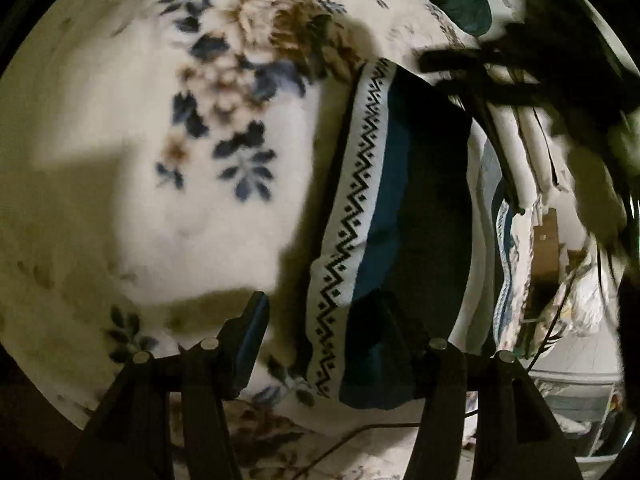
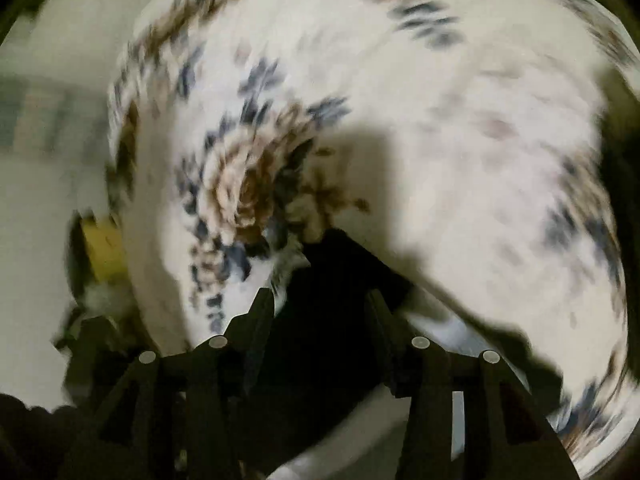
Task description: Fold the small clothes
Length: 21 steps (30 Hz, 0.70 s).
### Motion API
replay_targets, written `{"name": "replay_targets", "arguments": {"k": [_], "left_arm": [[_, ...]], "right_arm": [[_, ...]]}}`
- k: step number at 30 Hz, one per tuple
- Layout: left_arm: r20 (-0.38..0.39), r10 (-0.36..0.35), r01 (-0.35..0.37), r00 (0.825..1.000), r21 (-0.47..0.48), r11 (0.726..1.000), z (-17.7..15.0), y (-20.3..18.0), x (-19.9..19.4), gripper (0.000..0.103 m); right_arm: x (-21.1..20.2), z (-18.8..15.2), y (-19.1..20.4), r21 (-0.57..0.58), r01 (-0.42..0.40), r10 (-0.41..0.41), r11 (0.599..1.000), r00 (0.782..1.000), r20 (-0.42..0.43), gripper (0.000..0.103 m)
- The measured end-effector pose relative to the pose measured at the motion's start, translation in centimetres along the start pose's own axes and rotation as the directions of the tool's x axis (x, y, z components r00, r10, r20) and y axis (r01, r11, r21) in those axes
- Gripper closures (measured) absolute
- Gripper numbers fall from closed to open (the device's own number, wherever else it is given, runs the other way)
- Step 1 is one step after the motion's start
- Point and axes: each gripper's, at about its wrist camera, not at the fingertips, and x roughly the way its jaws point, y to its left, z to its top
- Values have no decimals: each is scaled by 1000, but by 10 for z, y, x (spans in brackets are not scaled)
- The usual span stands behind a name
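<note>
Left wrist view: a dark blue garment [image 1: 416,184] lies on a cream blanket [image 1: 152,208] with blue and brown flowers. It looks folded into a long, roughly rectangular shape. A white band [image 1: 354,216] with a black zigzag pattern runs along its left side. The cloth to the right of the band is deep blue, falling into near-black shade. The garment lies near the blanket's right edge, where the blanket drops away.

Left gripper [image 1: 320,312]: fingers part open. The left finger [image 1: 250,340] hangs over bare blanket; the right finger [image 1: 394,332] overlaps the garment's near end. Whether it touches the cloth I cannot tell; nothing is pinched between the fingers.

The right gripper [image 1: 500,76] shows blurred at the garment's far right corner.

Right wrist view: heavy motion blur. Right gripper [image 2: 320,304]: fingers [image 2: 262,320] part open, with a dark cloth [image 2: 344,256] in the gap. Whether the fingers press on it I cannot tell. The flowered blanket [image 2: 460,128] fills the rest.
</note>
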Motion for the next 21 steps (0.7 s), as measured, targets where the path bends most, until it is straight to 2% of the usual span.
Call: {"name": "replay_targets", "arguments": {"k": [1,2,3,4,10,11,13,17,19,20,21], "left_arm": [[4,-8,8,1000,3,1000,-1,0,2,49],[8,-11,11,1000,2,1000,-1,1,2,49],[12,-13,13,1000,-1,1000,-2,2,3,49],[13,-21,21,1000,-5,1000,-2,3,4,49],[35,-57,57,998,4,998,-5,6,11,50],[37,-70,70,997,7,998,-6,5,12,58],[30,-85,84,996,34,996,-11,0,13,65],[9,-101,101,995,38,994,-19,1,12,66],[-30,-99,100,995,36,994,-23,5,15,66],[-35,-96,98,995,35,995,-26,6,13,66],[-39,-101,102,994,27,994,-26,7,10,66]], "right_arm": [[12,9,6,-34,26,-27,999,999,-30,58],[22,13,13,-70,53,-57,996,997,-54,80],[30,18,18,-106,84,-92,991,993,-71,92],[34,22,20,-109,100,-109,989,991,-76,98],[20,32,-4,83,117,-115,990,993,-24,101],[18,31,-6,92,122,-120,988,993,-17,101],[17,30,-8,107,134,-133,985,991,-12,101],[13,35,-16,134,150,-150,980,989,-7,103],[8,42,-19,149,206,-213,967,976,35,103],[1,47,-27,170,204,-215,964,975,52,103],[-5,52,-39,211,127,-140,969,989,49,103]]}}
